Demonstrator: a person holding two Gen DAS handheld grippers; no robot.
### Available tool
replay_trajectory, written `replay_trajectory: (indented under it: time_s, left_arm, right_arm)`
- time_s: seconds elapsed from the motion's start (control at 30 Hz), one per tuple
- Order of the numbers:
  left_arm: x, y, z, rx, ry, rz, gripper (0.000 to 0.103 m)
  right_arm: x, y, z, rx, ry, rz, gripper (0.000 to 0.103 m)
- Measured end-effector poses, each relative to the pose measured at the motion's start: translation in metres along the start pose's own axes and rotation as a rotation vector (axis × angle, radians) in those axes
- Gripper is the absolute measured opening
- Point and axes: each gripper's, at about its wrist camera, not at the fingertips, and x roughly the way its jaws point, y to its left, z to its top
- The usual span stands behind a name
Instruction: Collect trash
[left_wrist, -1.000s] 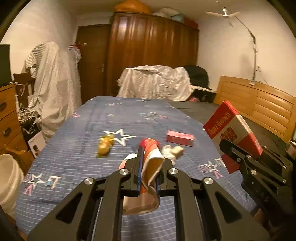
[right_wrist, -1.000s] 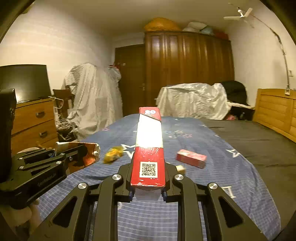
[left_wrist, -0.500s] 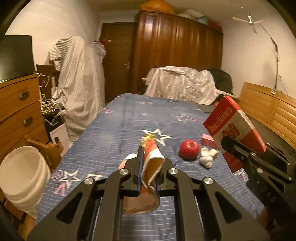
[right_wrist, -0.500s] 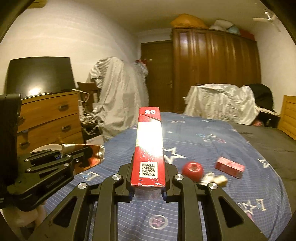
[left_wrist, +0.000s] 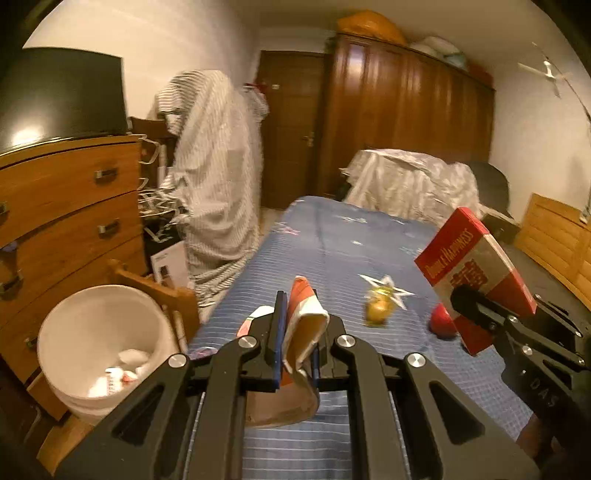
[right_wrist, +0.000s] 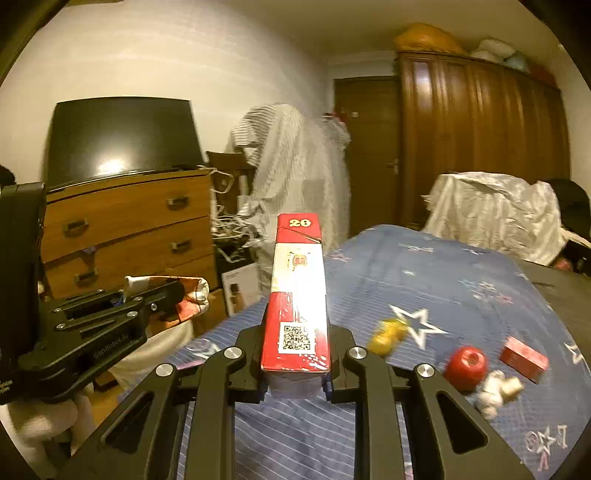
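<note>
The left tongs (left_wrist: 295, 354) pinch a crumpled red, white and brown wrapper (left_wrist: 301, 332), which stands up between the pads and sags below them. The right tongs (right_wrist: 295, 358) are clamped on a long red and white carton (right_wrist: 297, 299), held end-on with a printed code square facing the camera; in the left view the same carton (left_wrist: 476, 273) tilts up at the right edge, above the bed.

Below and left of the left tongs stands a white bucket (left_wrist: 66, 328) on the floor beside the bed, with a few scraps of white and red rubbish (left_wrist: 122, 369) lying in its bottom.

On the blue star-patterned bedspread (right_wrist: 443, 266), just beyond the right tongs, lie a crumpled white and tan scrap (right_wrist: 495, 391), a red round object (right_wrist: 467, 363), a small red box (right_wrist: 522, 358) and a yellow wrapper (right_wrist: 386, 334), all blurred. The red round object and the scrap lie close together; the yellow wrapper lies apart, next to a white star print.

Further off, a wooden chest of drawers (left_wrist: 70, 214) carries a dark screen (left_wrist: 59, 96). A striped cloth (left_wrist: 218, 177) drapes something tall beside it. At the back stands a dark wooden wardrobe (left_wrist: 406, 118).
</note>
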Motion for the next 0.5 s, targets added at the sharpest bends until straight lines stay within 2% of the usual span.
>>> replay_trajectory:
  time_s: [0.5]
  left_arm:
    - [-0.028,0.11,0.024,-0.072,-0.017,0.176,0.01]
  right_arm:
    - [0.088,0.133,0.064,-0.088,0.053,0.209,0.022]
